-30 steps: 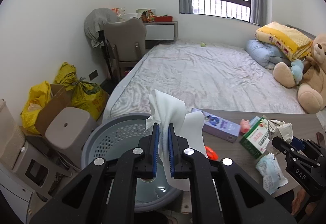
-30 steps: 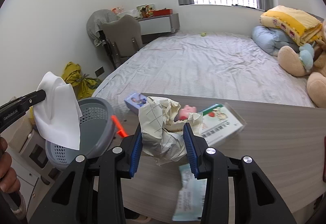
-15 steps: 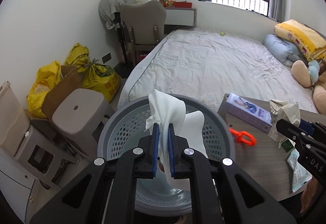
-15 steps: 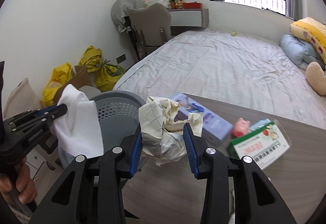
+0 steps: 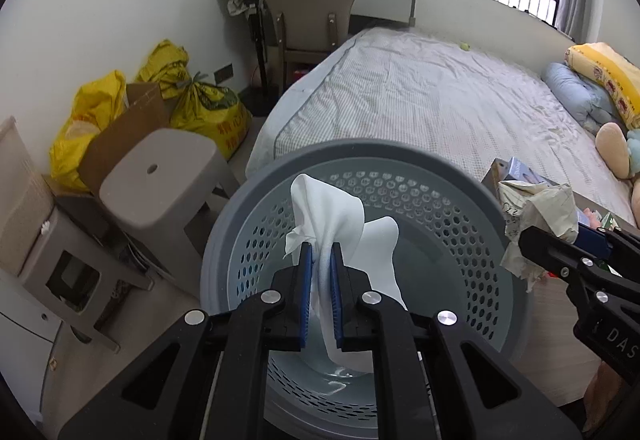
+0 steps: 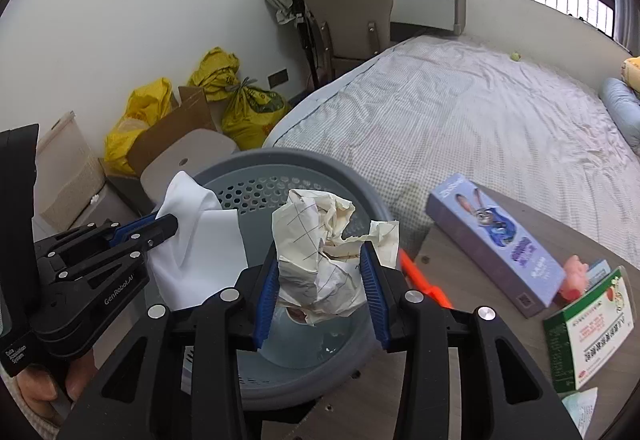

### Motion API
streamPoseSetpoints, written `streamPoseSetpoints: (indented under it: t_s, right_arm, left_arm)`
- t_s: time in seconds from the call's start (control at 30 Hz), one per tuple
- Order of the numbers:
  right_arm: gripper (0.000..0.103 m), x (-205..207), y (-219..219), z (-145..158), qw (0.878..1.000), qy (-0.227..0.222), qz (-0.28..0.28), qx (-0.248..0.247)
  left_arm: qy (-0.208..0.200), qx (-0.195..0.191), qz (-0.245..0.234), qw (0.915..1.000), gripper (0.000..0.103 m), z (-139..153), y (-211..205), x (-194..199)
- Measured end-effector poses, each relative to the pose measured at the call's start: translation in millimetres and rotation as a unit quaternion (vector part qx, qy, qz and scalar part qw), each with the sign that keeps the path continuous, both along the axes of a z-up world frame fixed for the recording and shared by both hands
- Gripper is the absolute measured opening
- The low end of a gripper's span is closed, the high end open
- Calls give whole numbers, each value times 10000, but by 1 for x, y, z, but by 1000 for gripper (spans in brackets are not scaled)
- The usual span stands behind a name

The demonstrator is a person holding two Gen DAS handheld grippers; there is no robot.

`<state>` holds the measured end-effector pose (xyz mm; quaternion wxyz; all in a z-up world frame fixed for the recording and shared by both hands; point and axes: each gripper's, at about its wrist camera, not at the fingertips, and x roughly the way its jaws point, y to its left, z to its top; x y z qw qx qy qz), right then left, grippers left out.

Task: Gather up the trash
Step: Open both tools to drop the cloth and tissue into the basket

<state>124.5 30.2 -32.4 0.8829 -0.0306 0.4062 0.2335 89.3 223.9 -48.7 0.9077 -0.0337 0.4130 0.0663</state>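
Note:
A grey perforated basket (image 5: 240, 228) (image 6: 288, 160) stands at the left end of the wooden table. My left gripper (image 5: 321, 260) (image 6: 168, 218) is shut on a white tissue (image 5: 332, 212) (image 6: 200, 240) and hangs over the basket's mouth. My right gripper (image 6: 324, 276) is shut on a crumpled ball of cream paper (image 6: 320, 240) with thin grid lines, held above the basket's right half. In the left wrist view that paper ball (image 5: 536, 208) and the right gripper (image 5: 532, 236) show at the basket's right rim.
On the table (image 6: 460, 272) lie a purple cartoon box (image 6: 496, 244), an orange clip (image 6: 424, 280), a pink toy (image 6: 576, 268) and a green-and-white box (image 6: 588, 324). A grey stool (image 5: 160, 176), yellow bags (image 5: 208, 112) and cardboard stand left of the basket. A bed (image 5: 440, 100) lies behind.
Both grippers have swung left and sunk, from over the table to over the basket. The tissue and the paper ball stayed gripped throughout.

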Motion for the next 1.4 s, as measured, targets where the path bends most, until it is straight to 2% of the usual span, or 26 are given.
streamPoseSetpoints:
  t_s: [0.1,0.23,0.27,0.37,0.4,0.43,0.63,0.83,1.0,1.4]
  right_arm:
    - [38,2,7,-6,10000,61,22,-37]
    - [45,4,10,-11,9999,125,21,-65]
    - [50,4,10,-11,9999,133,15,-75]
    - [56,3,10,-12,9999,108,1,-120]
    - [56,3,10,-12,9999,99,-1,-125]
    - [56,2,10,-11,9999,85,-10,-132]
    - [56,-2,8,-10,9999,66,-81,-116]
    - [56,-9,6,-5,9999,5,-118,-112]
    - [57,-15,2,0,9997,-54,-197,-92]
    - [59,-36,-19,15,9990,-220,-384,23]
  left_arm:
    - [119,-67,48,9999,13,-7,5,2]
    - [205,-8,44,9998,13,-13,7,2]
    - [231,0,41,9997,15,-14,7,2]
    - [240,-14,102,9997,38,-15,11,1]
    - [217,-21,130,9997,56,-14,12,0]
    - [153,-27,170,9997,66,-12,14,-2]
    - [98,-3,276,9996,68,-9,20,-6]
    - [-21,64,418,9991,85,-3,21,-13]
    - [-113,99,503,9986,93,3,21,-19]
    - [-247,125,545,9981,96,20,12,-34]
